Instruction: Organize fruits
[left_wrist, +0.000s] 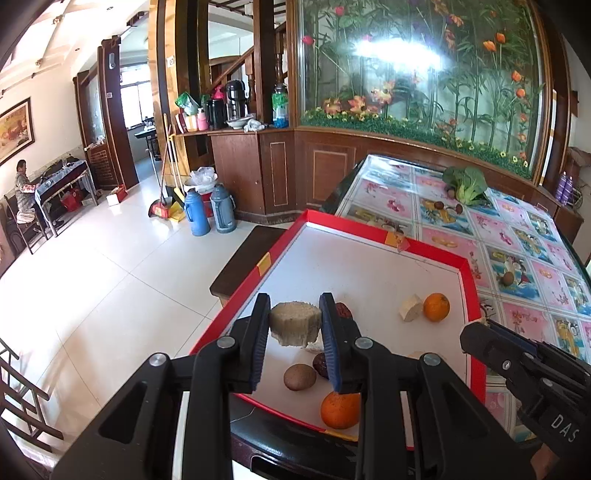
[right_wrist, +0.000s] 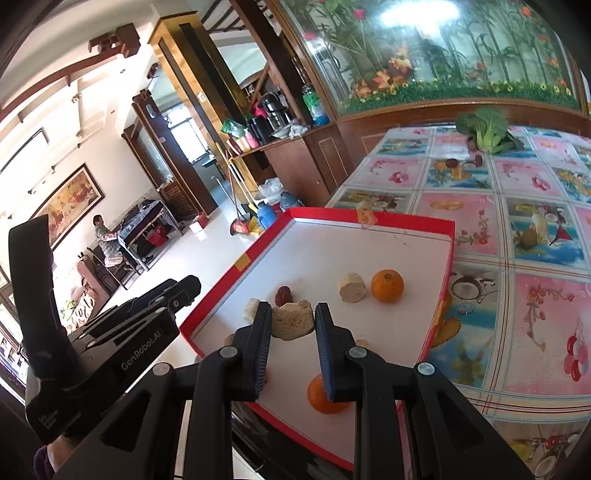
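Two hand-held grippers over a red-rimmed tray (left_wrist: 351, 225) (right_wrist: 369, 216) that lies on a surface (left_wrist: 517, 236) (right_wrist: 517, 295) covered with a flowered cloth.

The left gripper (left_wrist: 294, 297) (right_wrist: 192, 286) hangs by the tray's left rim, and its fingers (left_wrist: 262, 321) are spread. The right gripper (right_wrist: 293, 306) (left_wrist: 476, 338) hangs by the tray's right rim, and its fingers (right_wrist: 321, 328) are also spread. Neither gripper pinches anything. In each wrist view the gap between the fingers frames the same beige chunk (left_wrist: 293, 323) (right_wrist: 293, 319). The chunk sits inside the tray, towards its near left part.

The other fruit is also inside the tray:
- A red date (left_wrist: 343, 310) (right_wrist: 283, 295) is just behind the chunk.
- A brown round fruit (left_wrist: 299, 376) is nearer the front rim.
- A near orange (left_wrist: 340, 404) (right_wrist: 327, 395) is close to the front rim.
- A far orange (left_wrist: 436, 306) (right_wrist: 387, 286) is towards the right rim.
- A pale cut piece (left_wrist: 410, 308) (right_wrist: 352, 288) is just beside the far orange.

Outside the tray, well beyond its far rim, leafy greens (left_wrist: 467, 184) (right_wrist: 487, 129) lie on the cloth.
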